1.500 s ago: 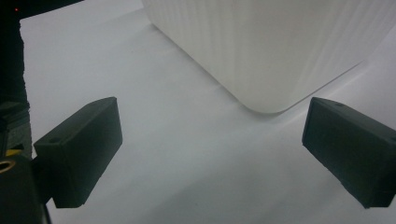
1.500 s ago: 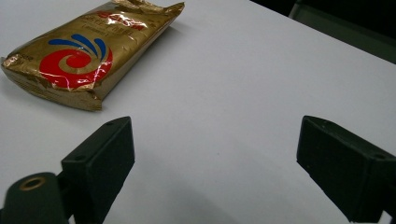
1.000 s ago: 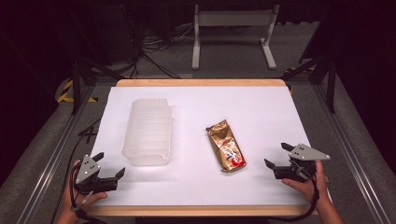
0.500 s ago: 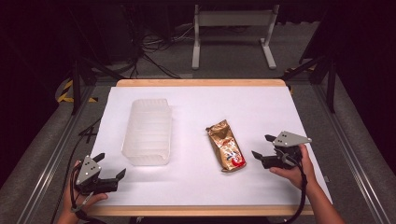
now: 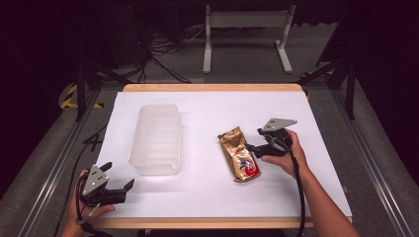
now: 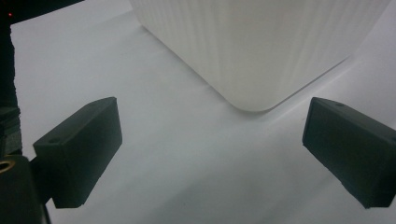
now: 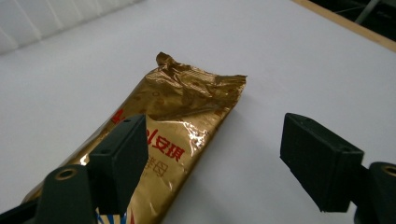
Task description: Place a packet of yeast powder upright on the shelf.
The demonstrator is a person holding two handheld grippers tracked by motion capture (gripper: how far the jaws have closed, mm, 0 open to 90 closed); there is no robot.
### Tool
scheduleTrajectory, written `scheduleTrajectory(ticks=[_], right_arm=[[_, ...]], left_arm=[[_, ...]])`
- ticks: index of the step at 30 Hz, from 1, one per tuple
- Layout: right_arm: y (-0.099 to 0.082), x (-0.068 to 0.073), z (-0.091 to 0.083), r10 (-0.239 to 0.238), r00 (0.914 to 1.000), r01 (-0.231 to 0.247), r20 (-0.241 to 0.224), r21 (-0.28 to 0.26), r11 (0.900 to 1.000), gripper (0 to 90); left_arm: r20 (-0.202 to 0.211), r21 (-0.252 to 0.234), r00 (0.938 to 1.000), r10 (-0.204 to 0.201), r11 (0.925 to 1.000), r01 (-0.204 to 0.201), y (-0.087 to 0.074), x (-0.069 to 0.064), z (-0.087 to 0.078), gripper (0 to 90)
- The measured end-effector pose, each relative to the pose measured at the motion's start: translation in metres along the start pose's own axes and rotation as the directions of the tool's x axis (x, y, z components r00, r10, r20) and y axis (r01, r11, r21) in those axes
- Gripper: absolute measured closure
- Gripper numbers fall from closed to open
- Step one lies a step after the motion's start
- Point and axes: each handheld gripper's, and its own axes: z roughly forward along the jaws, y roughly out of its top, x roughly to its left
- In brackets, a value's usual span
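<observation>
Gold foil, crinkled and shiny, wrapped the snack packet [image 5: 239, 154] that lay flat on the white tabletop [image 5: 207, 192], right of centre and well apart from the plastic box [image 5: 155, 138]. It looked light and soft, the sort of thing that gives under pressure, and the film would probably be slick, so a hard pinch might crush whatever was inside or let the packet squirt out. The crimped, torn-looking end [image 7: 196, 77] farthest from the person seemed the poorest place to grip; taking it across its narrow width near the middle, where the body was fullest, was judged the safer hold.

The right tongs [image 5: 257, 146] were just beside the packet's right edge, held by the person's right hand [image 5: 281, 157]. In the right gripper view the tongs [image 7: 219, 163] stood wide open and empty, one jaw over the packet's printed face and the other over bare tabletop, with the packet's right edge lying between them.

The box was translucent white with ribbed walls, and stood left of centre. Nothing could be made out inside it, though the cloudy plastic made that hard to confirm.

The left tongs [image 5: 118, 187] rested near the front left corner, likewise wide open with nothing between the jaws, facing a rounded corner of the box [image 6: 261, 51] in the left gripper view.
</observation>
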Motion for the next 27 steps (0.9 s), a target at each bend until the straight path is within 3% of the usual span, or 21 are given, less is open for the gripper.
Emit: scheduleTrajectory(ticks=[4, 11, 17, 25, 27], right_arm=[[0.008, -0.002, 0.012, 0.006, 1.0, -0.006, -0.005, 0.017, 0.9998, 22.4], [0.026, -0.006, 0.036, 0.02, 0.9985, -0.017, -0.051, 0.053, 0.9984, 26.0], [0.03, -0.007, 0.055, 0.027, 0.9984, -0.022, -0.049, 0.097, 0.9951, 25.9], [0.031, -0.017, 0.075, 0.098, 0.9947, -0.093, -0.029, 0.15, 0.9842, 23.9], [0.03, -0.021, 0.083, 0.137, 0.9899, -0.128, -0.037, 0.178, 0.9756, 22.0]], left_arm=[[-0.001, 0.001, 1.0, 0.002, 1.0, -0.002, 0.0, -0.001, 0.0, 5.7], [0.002, 0.0, 1.0, 0.003, 1.0, -0.003, 0.0, -0.001, 0.001, 5.7], [0.003, 0.005, 1.0, 0.004, 1.0, -0.004, 0.0, -0.001, 0.0, 5.7], [0.004, 0.001, 1.0, -0.001, 1.0, 0.001, -0.001, -0.001, 0.0, 5.8], [0.006, 0.001, 1.0, -0.007, 1.0, 0.007, -0.001, -0.001, 0.0, 5.8]])
